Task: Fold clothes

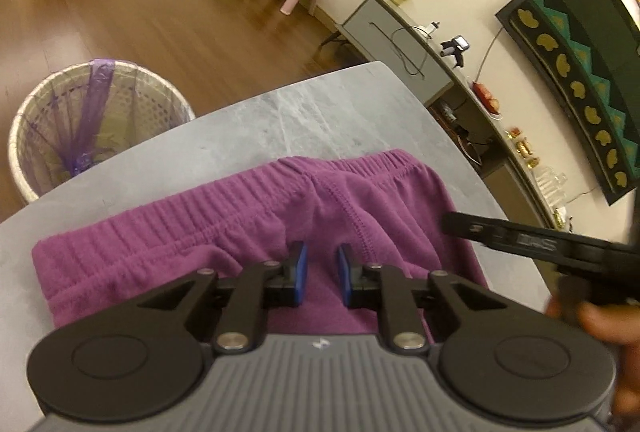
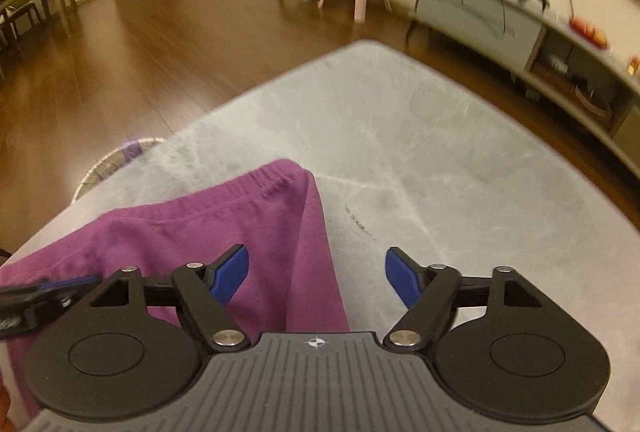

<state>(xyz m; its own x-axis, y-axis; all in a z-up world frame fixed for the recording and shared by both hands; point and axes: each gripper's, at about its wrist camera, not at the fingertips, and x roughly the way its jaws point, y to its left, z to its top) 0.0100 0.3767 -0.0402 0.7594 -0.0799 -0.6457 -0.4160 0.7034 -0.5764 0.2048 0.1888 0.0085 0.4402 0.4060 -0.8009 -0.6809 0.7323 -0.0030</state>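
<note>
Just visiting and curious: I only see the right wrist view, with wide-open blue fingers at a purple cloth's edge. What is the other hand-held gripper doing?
Observer: The left hand-held gripper is over the middle of the purple fleece garment, pads nearly together. I cannot tell whether they pinch cloth.
Operator: What garment is it?
Observer: A ribbed elastic waistband and a centre seam show, so probably trousers.
Operator: And the round thing beside the table?
Observer: A white woven basket lined with a purple bag.
</note>
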